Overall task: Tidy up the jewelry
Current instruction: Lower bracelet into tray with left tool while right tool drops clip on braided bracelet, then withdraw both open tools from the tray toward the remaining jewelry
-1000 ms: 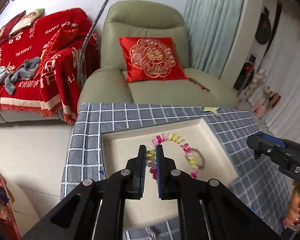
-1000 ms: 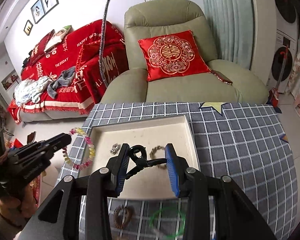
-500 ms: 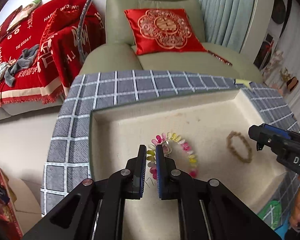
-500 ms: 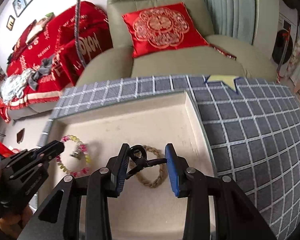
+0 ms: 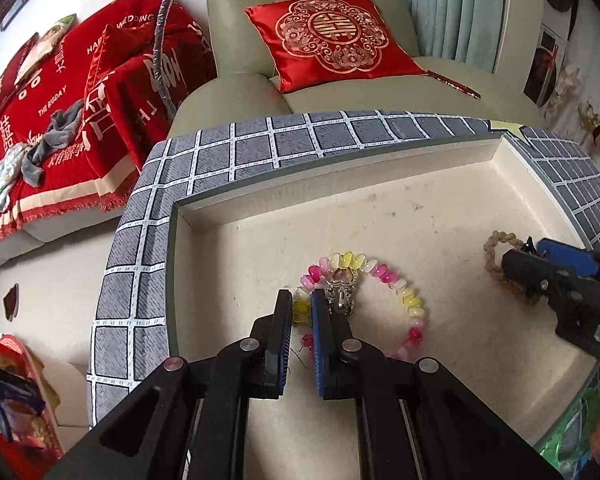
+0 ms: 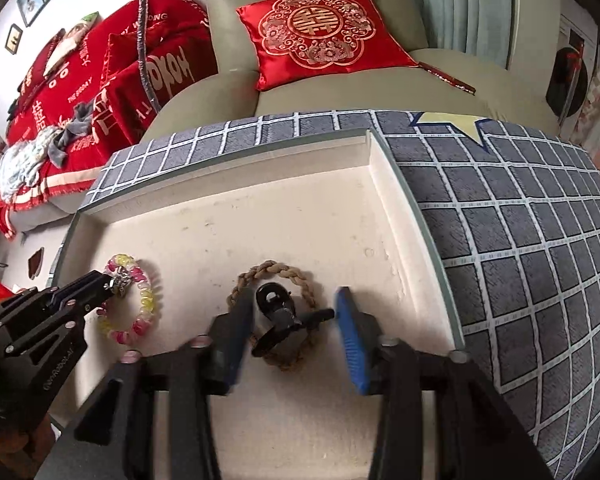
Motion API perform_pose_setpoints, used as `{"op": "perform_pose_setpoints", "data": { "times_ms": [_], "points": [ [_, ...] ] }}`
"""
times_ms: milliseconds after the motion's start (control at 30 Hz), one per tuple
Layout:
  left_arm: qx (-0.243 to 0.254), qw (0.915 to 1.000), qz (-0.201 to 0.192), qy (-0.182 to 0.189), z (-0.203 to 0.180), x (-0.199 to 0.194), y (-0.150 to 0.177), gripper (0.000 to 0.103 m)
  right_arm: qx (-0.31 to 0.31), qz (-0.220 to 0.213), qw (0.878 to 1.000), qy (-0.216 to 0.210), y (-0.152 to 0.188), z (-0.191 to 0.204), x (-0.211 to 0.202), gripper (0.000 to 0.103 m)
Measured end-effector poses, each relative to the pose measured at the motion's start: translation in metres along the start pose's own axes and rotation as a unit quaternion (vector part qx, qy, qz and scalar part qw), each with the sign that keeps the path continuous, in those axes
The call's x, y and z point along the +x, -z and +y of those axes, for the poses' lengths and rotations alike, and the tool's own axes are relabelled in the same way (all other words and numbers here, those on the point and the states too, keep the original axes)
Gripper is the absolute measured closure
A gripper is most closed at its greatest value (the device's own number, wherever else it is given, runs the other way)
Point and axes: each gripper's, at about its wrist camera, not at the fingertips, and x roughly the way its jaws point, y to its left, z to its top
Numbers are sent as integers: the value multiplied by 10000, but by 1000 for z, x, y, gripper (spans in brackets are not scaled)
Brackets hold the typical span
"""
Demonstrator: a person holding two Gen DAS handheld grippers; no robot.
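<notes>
Bracelet (image 5: 380, 276) of pink, yellow beads

Your right gripper (image 6: 290, 330) has its jaws just spread wide, and the black clasp piece (image 6: 278, 312) sits loose between them, over the braided rope bracelet (image 6: 276, 270) on the cream tray (image 6: 320, 216). Off left, your left gripper (image 6: 104, 284) pinches the pink-and-yellow bead bracelet (image 6: 140, 304).

Glossy, translucent pink-and-yellow bead bracelet (image 5: 380, 280); rough twisted-rope bracelet (image 6: 276, 270); matt cream tray (image 6: 300, 216), speckled; coarse woven checked tablecloth (image 6: 520, 240); shiny satin cushion (image 5: 332, 36).
</notes>
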Motion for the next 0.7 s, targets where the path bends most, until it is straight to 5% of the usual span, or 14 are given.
{"op": "perform_pose_setpoints", "data": {
  "times_ms": [200, 467, 533, 567, 700],
  "points": [
    [2, 10000, -29, 4, 0, -3, 1, 79, 514, -240, 9970, -529, 0, -7, -23, 34],
    [2, 9999, -162, 30, 0, -7, 1, 78, 761, -580, 9930, -691, 16, -16, -71, 33],
    [1, 9998, -182, 20, 0, -8, 1, 42, 827, -610, 9920, -730, 23, -19, -80, 33],
    [-43, 9998, -188, -33, 0, -9, 1, 2, 855, -617, 9917, -740, 27, -21, -84, 33],
    [15, 9976, -684, -66, -2, -32, -6, 0, 879, -603, 9916, -731, 38, -25, -93, 33]
  ]
}}
